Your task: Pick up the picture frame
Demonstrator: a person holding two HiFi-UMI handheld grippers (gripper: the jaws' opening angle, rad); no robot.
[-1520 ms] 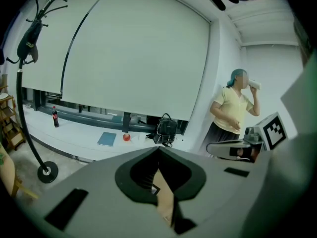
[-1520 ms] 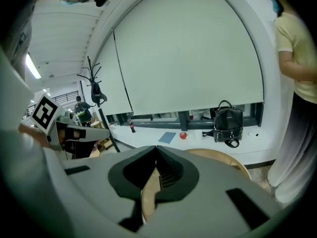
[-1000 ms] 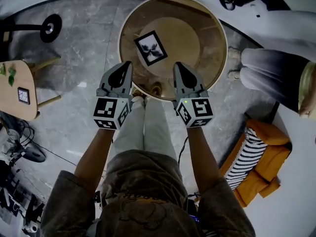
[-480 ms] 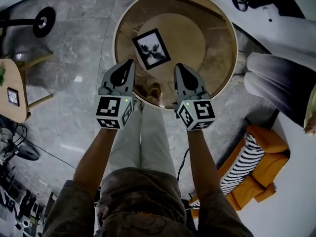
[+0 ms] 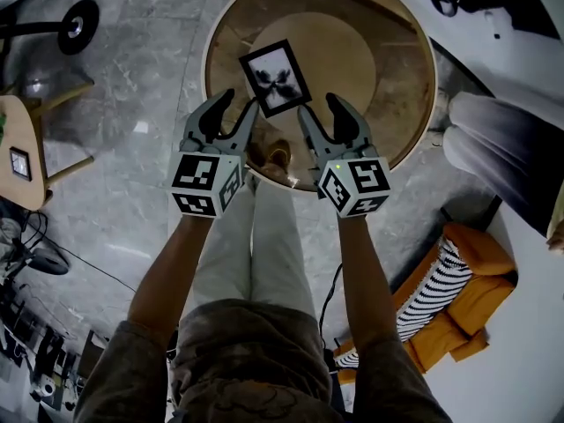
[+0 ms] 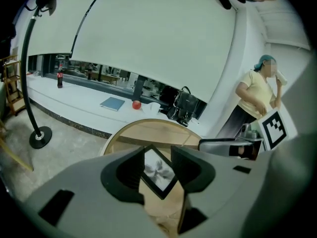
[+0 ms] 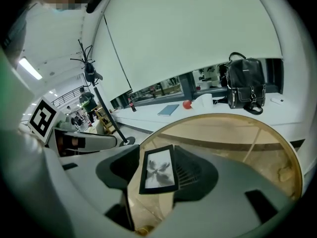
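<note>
At 9 o'clock in the head view, a small pale wooden side table (image 5: 26, 170) stands on the grey marbled floor. A black round lamp base (image 5: 82, 25) is at 10 o'clock.

The left gripper (image 5: 238, 104), grey with a black-and-white marker cube, has just been spreading its jaws, which now stand wide. Nothing is between them. Its own view shows the frame (image 6: 158, 171) only through the gap, beyond the tips.

The black-rimmed rectangular picture frame (image 5: 275, 77), with a grey monochrome print, lies flat on the round wood-toned table with a pale rim (image 5: 397, 69). It sits toward 9 o'clock of the top, turned askew. The left gripper is near it at 7 o'clock and the right at 5 o'clock, neither touching it.

The right gripper (image 5: 322, 107) has likewise just been opening and is also wide and empty. In its view the frame (image 7: 158, 170) shows past the pads.

The frame is probably light and stiff, with a smooth face that may be glazed and so breakable. Lying flat on a slick top, it could slide away. The best hold is likely across two opposite rim edges, or under a lifted corner, with the pads kept off the print.

At 4 o'clock lies an orange cushion with a striped one (image 5: 449, 298). At 3 o'clock a seated person's pale trousers (image 5: 493, 148) show.
</note>
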